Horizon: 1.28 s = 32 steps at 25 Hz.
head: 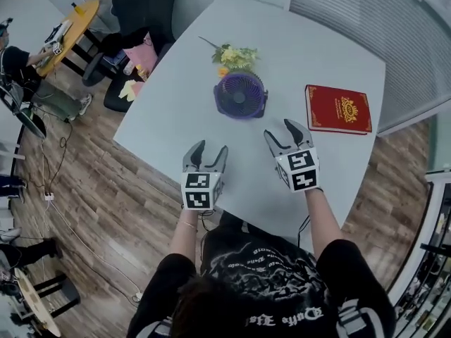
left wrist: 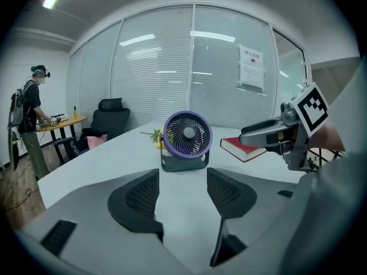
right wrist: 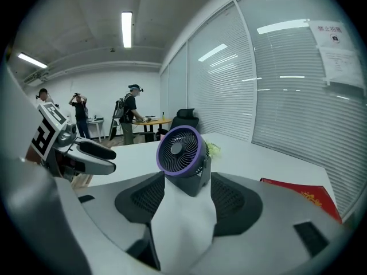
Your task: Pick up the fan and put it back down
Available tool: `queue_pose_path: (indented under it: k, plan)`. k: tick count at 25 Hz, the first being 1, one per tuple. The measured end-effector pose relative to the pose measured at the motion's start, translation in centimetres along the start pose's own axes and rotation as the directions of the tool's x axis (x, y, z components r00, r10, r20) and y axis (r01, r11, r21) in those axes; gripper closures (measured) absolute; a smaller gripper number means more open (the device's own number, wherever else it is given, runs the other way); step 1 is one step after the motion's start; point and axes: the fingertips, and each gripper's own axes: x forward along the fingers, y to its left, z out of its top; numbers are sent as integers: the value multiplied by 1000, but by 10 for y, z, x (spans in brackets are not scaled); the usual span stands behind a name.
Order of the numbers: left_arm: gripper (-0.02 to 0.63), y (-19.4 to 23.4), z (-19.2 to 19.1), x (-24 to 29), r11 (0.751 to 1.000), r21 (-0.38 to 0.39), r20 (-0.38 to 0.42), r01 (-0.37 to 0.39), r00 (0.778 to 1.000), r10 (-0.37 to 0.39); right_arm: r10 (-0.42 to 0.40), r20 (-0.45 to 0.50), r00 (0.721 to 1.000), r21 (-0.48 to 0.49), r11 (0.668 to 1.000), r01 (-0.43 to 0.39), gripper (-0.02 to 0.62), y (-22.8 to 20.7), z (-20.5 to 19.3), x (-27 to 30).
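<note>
A small purple fan (head: 240, 95) on a dark grey base stands upright on the white table (head: 176, 111), its grille facing the person. My left gripper (head: 205, 153) hovers short of it, to the near left, jaws open and empty; the fan (left wrist: 187, 140) shows beyond the left pads. My right gripper (head: 285, 134) is at the fan's near right, also open with nothing between its jaws. In the right gripper view the fan (right wrist: 183, 158) sits just past the jaw tips, apart from them, and the left gripper (right wrist: 77, 152) shows at the left.
A red book (head: 338, 108) lies flat to the right of the fan. A sprig of yellow flowers (head: 234, 55) lies just behind the fan. Black office chairs (head: 141, 13) stand past the table's far left edge. People stand at a desk (right wrist: 150, 121) further back.
</note>
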Motion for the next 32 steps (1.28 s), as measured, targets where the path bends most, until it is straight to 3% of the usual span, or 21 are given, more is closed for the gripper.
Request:
queue_pose_path:
  k: [20, 28, 32]
  plan:
    - [331, 62, 8, 112, 993, 100, -109, 63, 993, -52, -35, -203, 978, -18, 999, 32, 348, -28, -34, 107]
    - [333, 73, 2, 148, 987, 131, -151, 93, 986, -73, -31, -232, 972, 26, 999, 38, 347, -41, -53, 137]
    - [370, 75, 0, 162, 975, 175, -173, 136, 979, -105, -24, -210, 977, 51, 998, 35, 347, -45, -52, 149]
